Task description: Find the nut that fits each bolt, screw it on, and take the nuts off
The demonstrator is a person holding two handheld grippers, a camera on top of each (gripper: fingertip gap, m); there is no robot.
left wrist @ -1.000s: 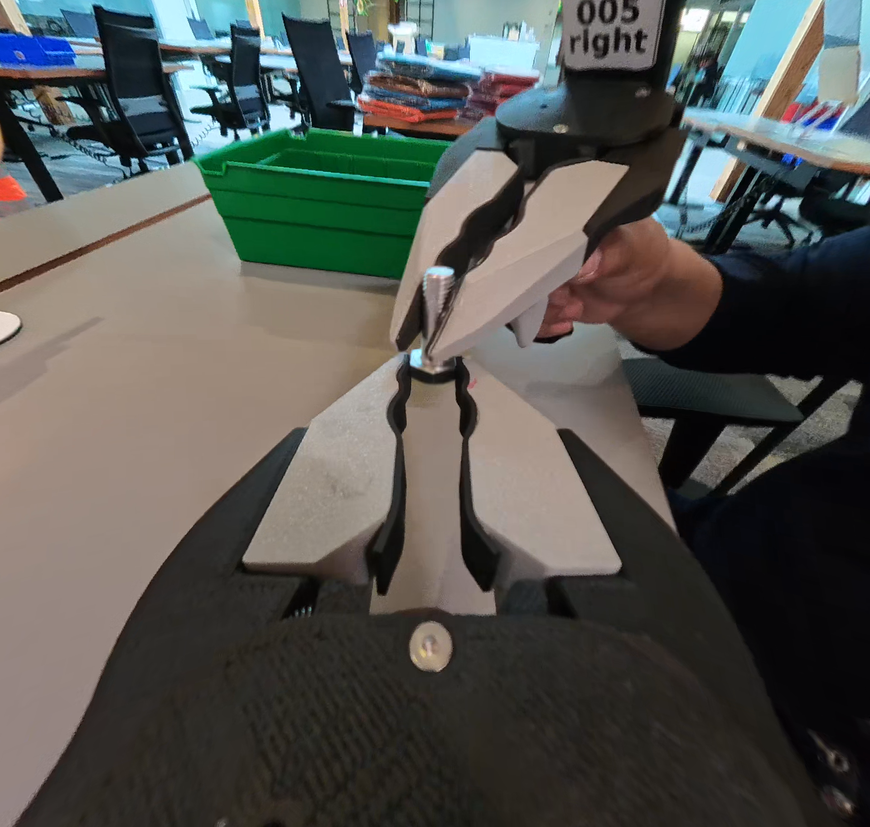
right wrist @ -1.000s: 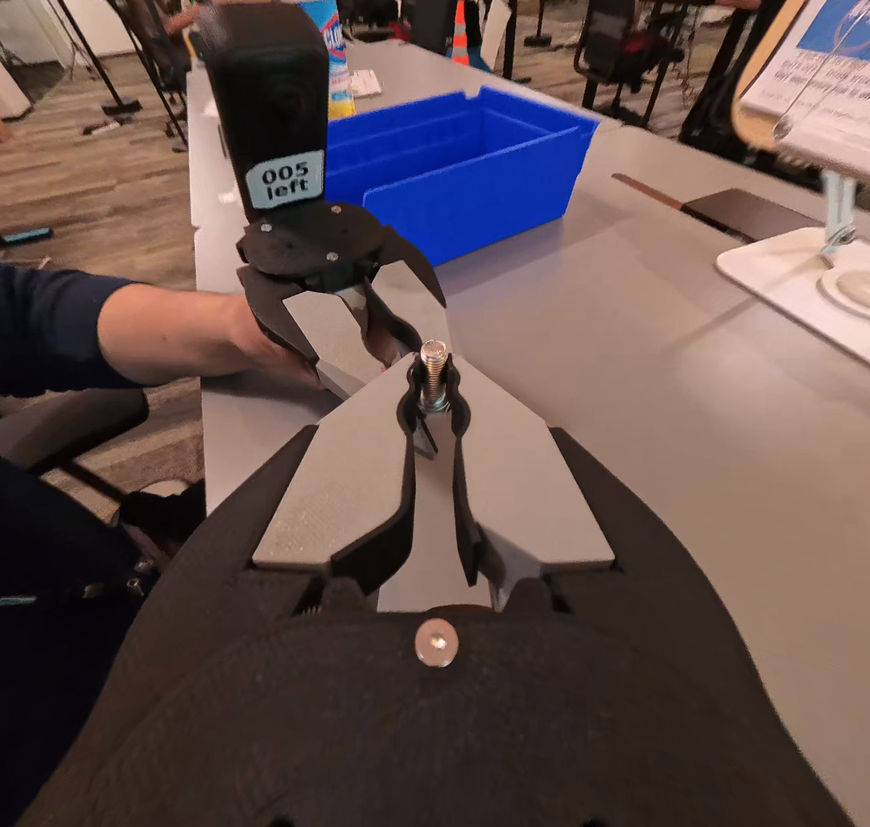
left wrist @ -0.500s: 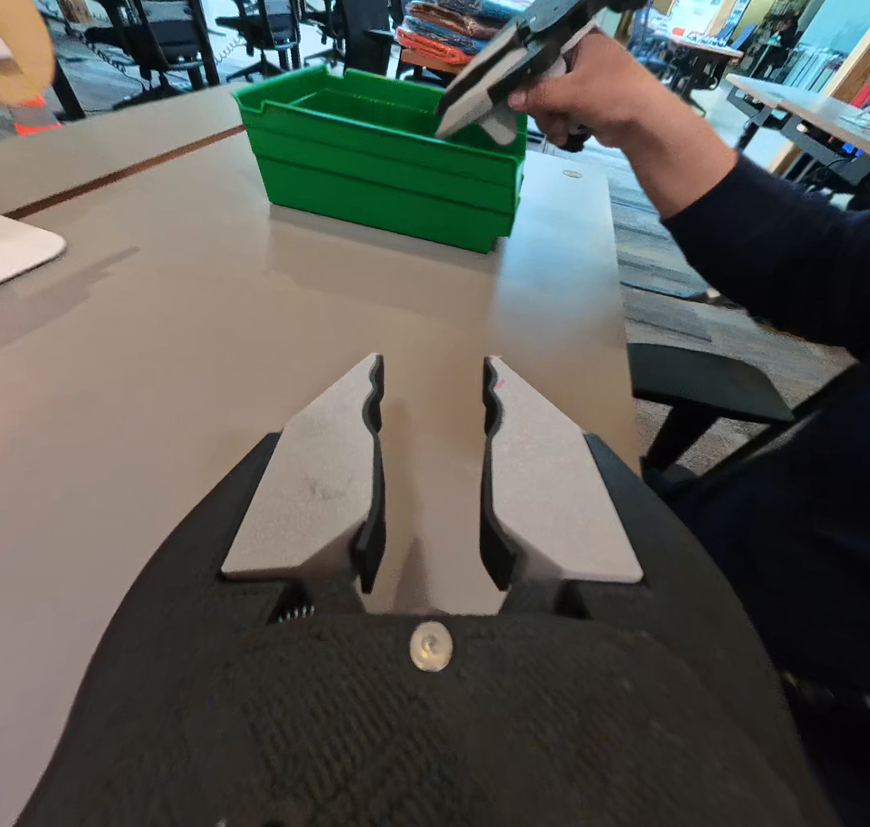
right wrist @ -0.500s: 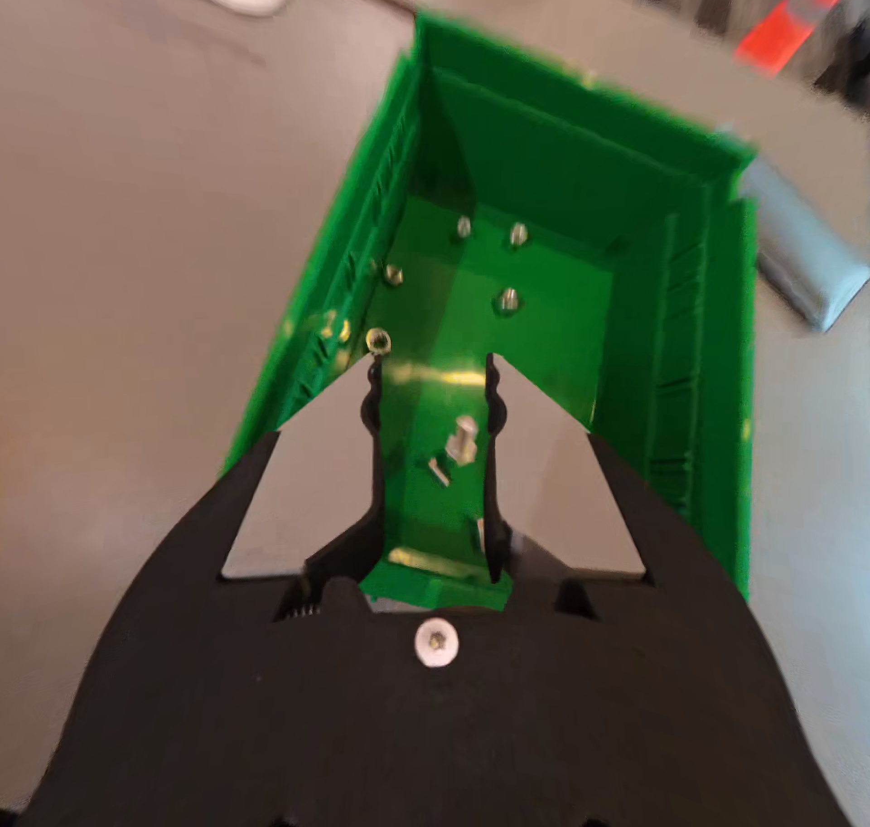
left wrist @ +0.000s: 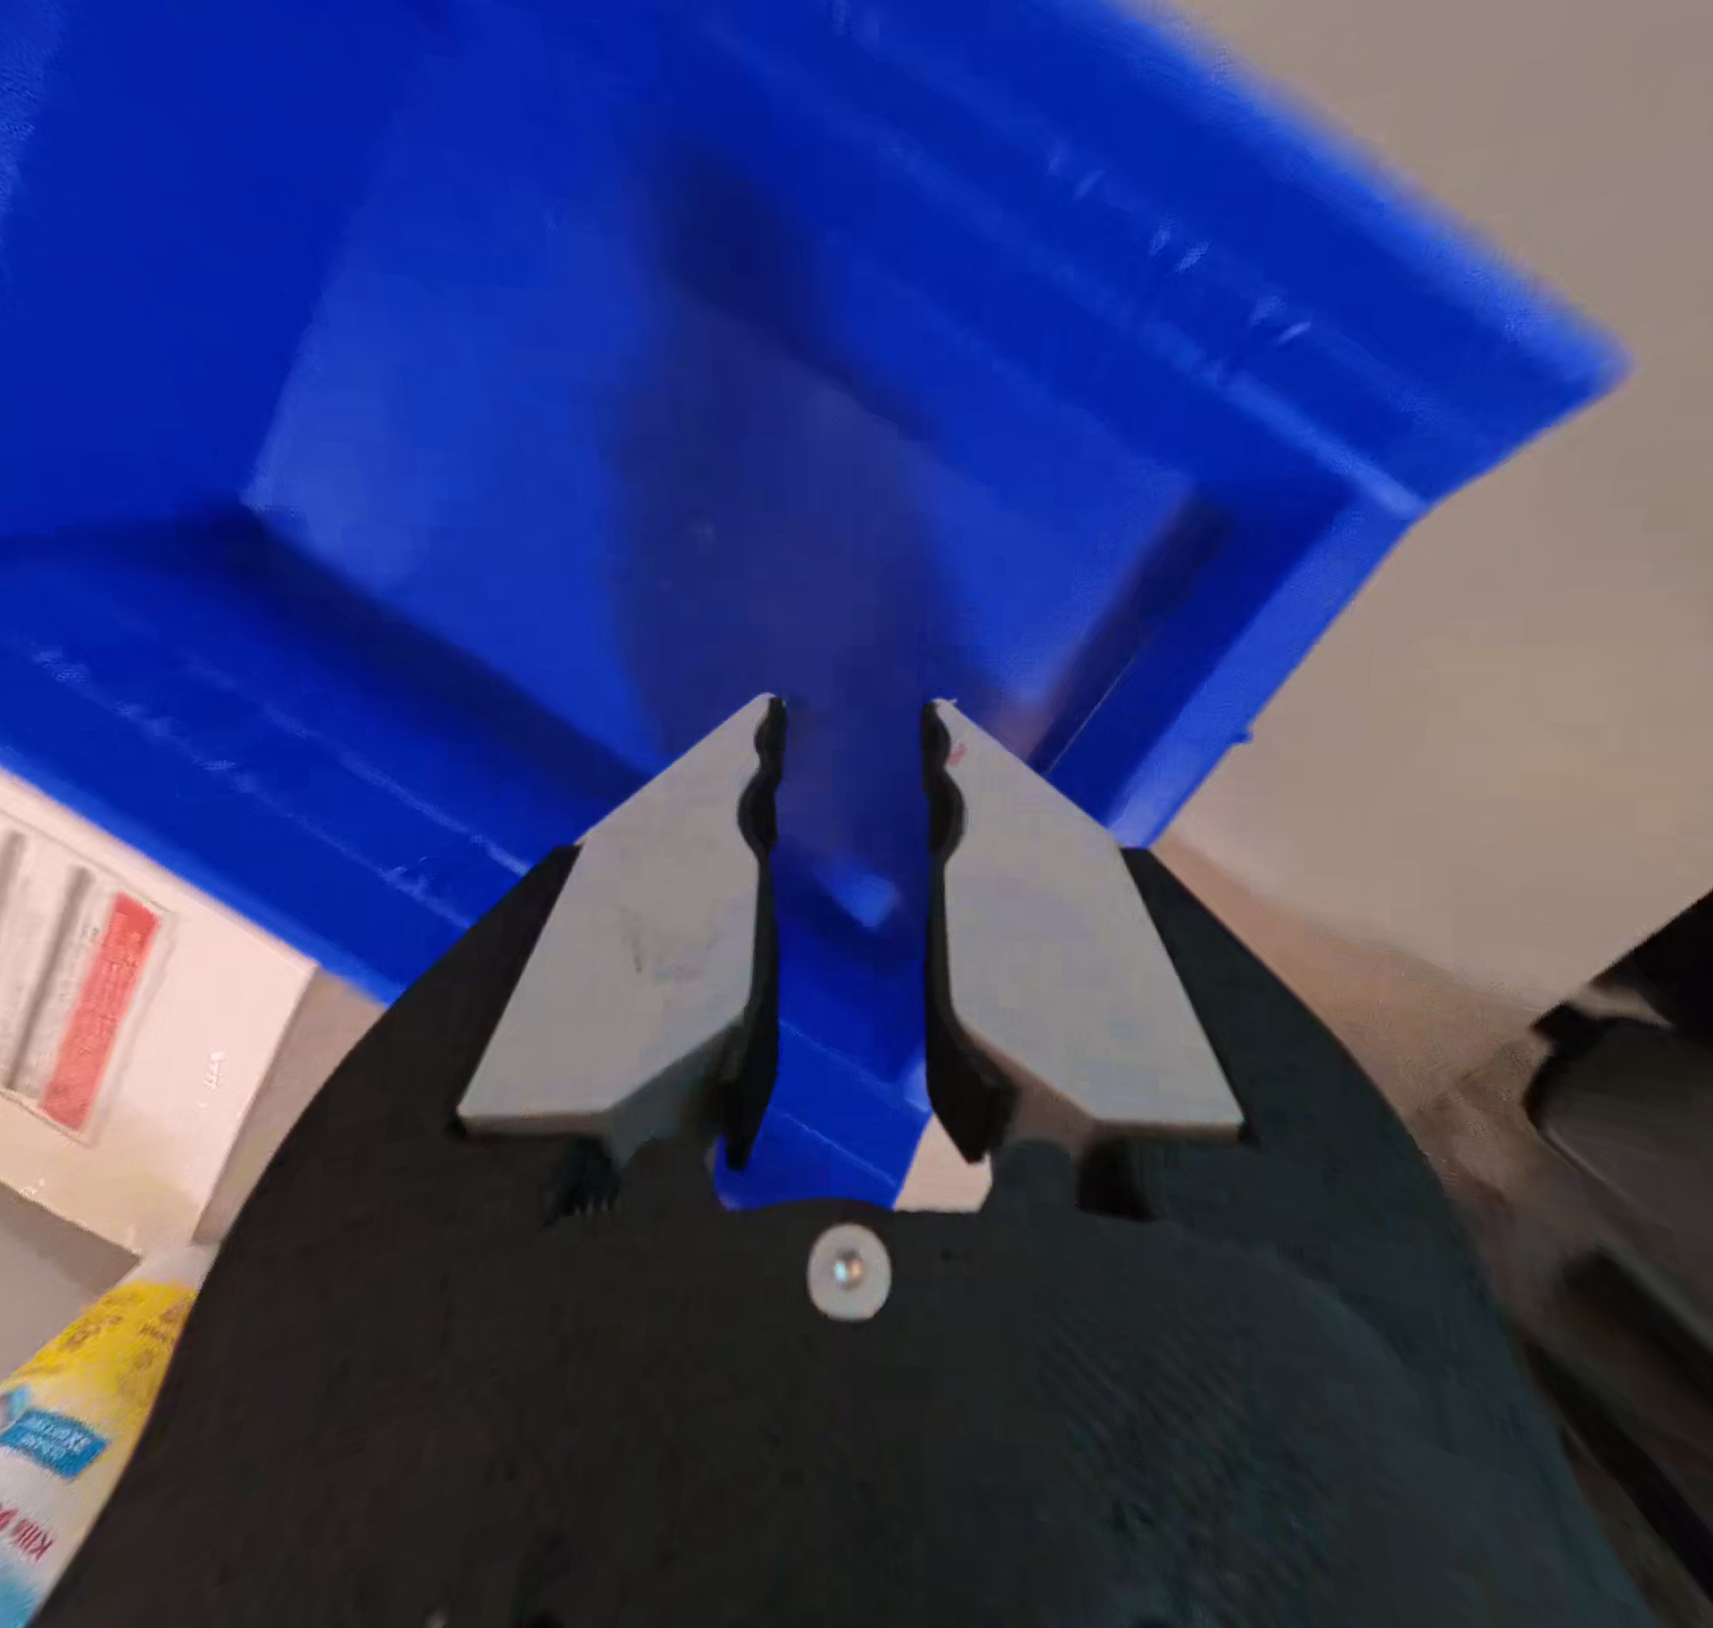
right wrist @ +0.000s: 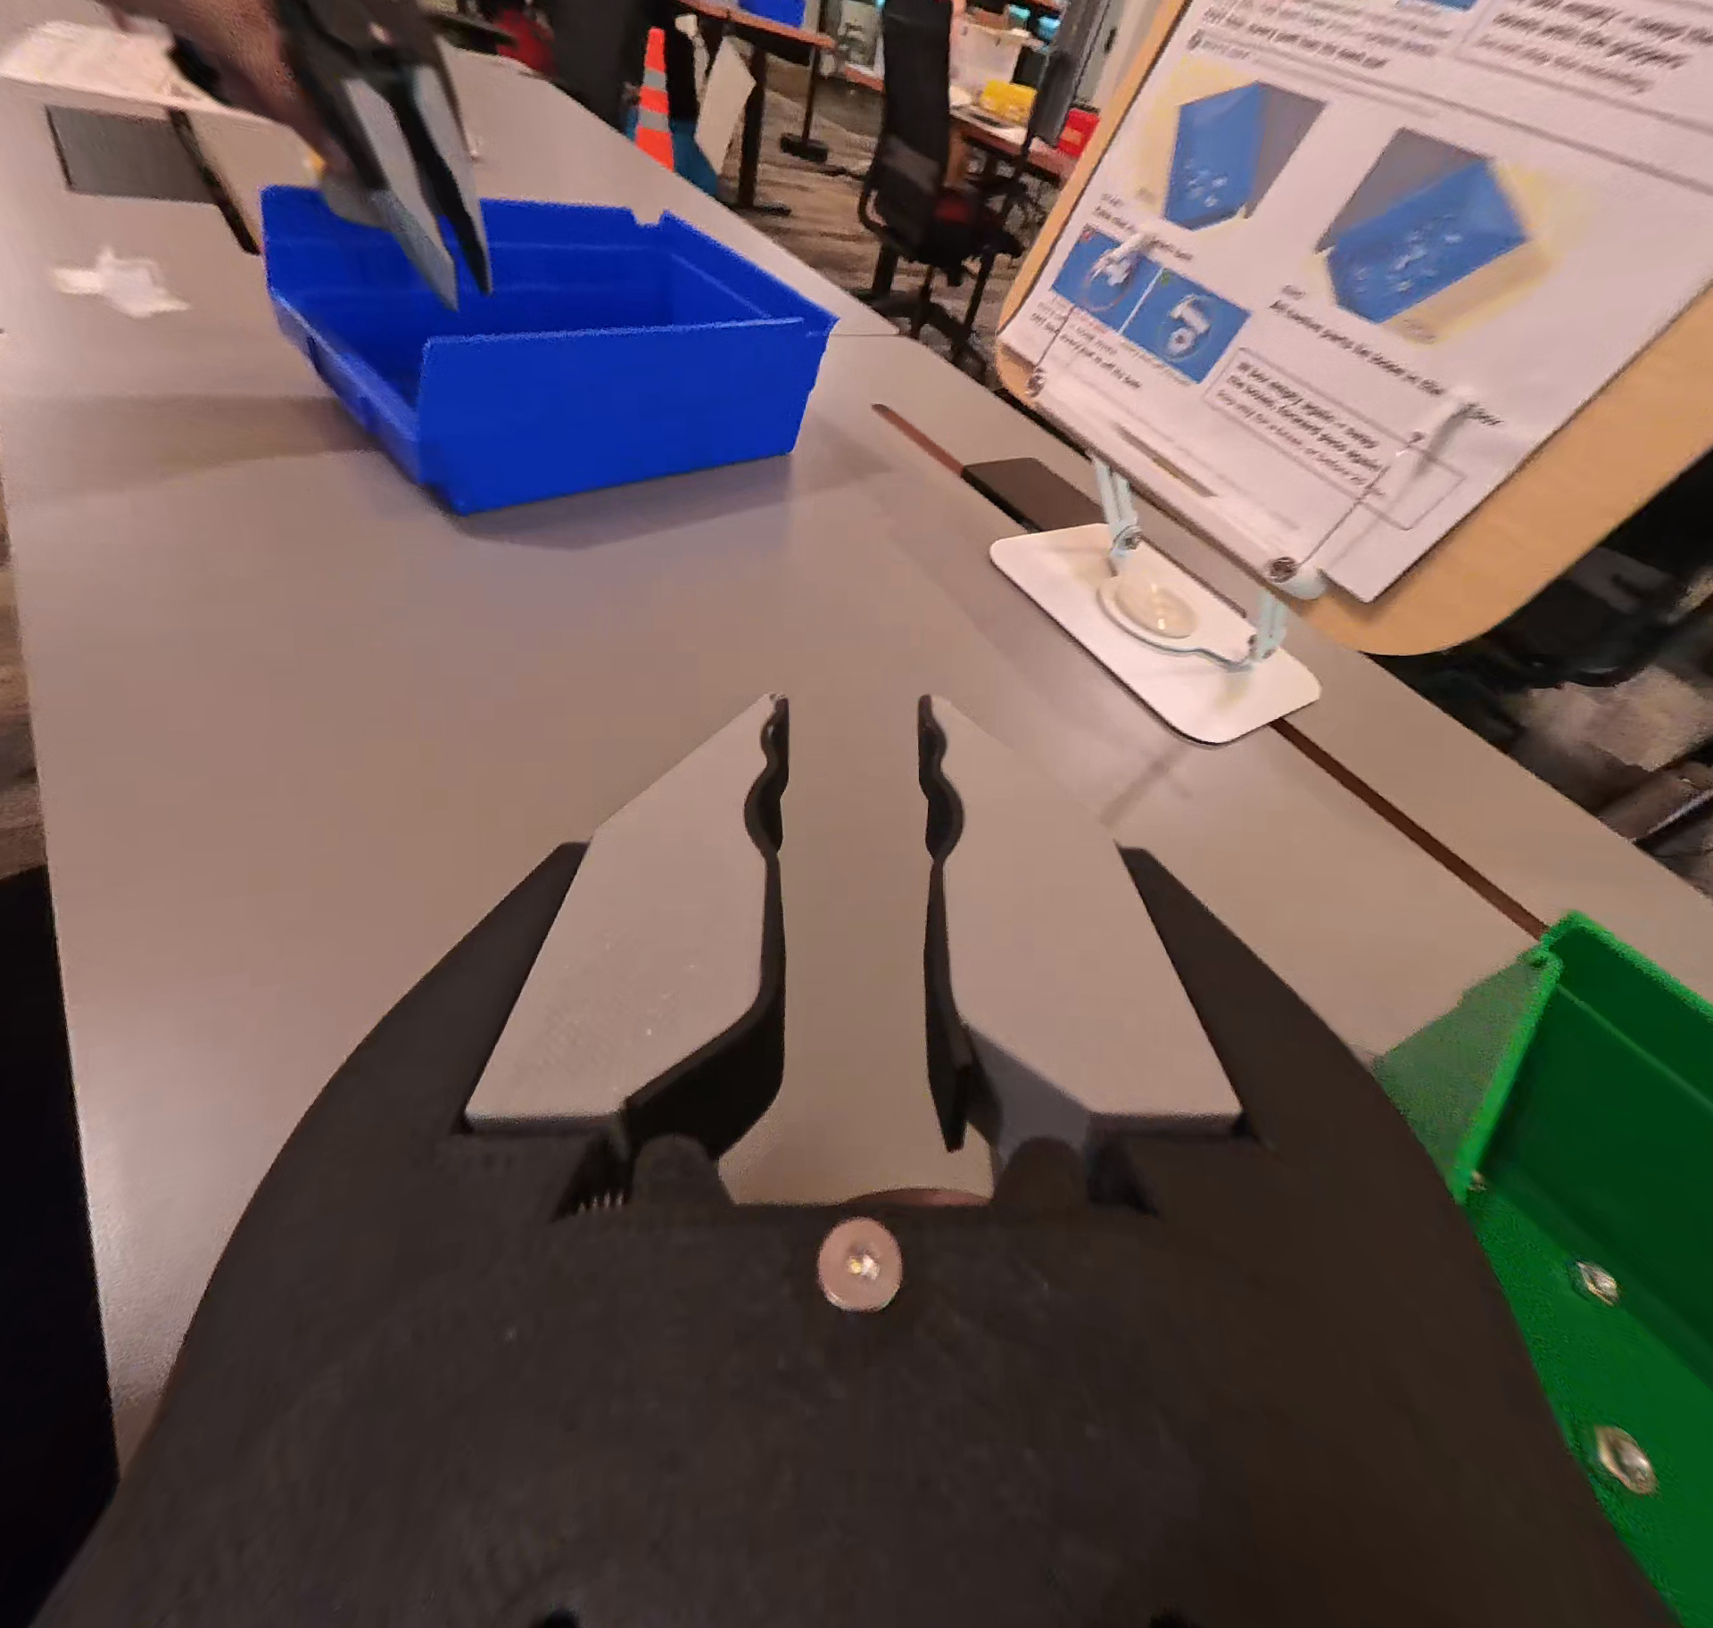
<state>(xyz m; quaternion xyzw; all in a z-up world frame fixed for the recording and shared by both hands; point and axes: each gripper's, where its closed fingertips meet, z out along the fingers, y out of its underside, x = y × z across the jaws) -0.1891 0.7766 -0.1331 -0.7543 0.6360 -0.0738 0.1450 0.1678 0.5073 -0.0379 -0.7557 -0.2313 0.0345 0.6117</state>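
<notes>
Right gripper (right wrist: 853,722): black textured body, grey wedge-shaped fingers (right wrist: 667,916) lined with wavy black pads, one silver screw (right wrist: 859,1264) set centrally. Left gripper (left wrist: 853,722) is built alike.

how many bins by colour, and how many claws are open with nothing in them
blue bin: 1
green bin: 1
open claws holding nothing: 2, the left claw and the right claw
total: 4
</notes>
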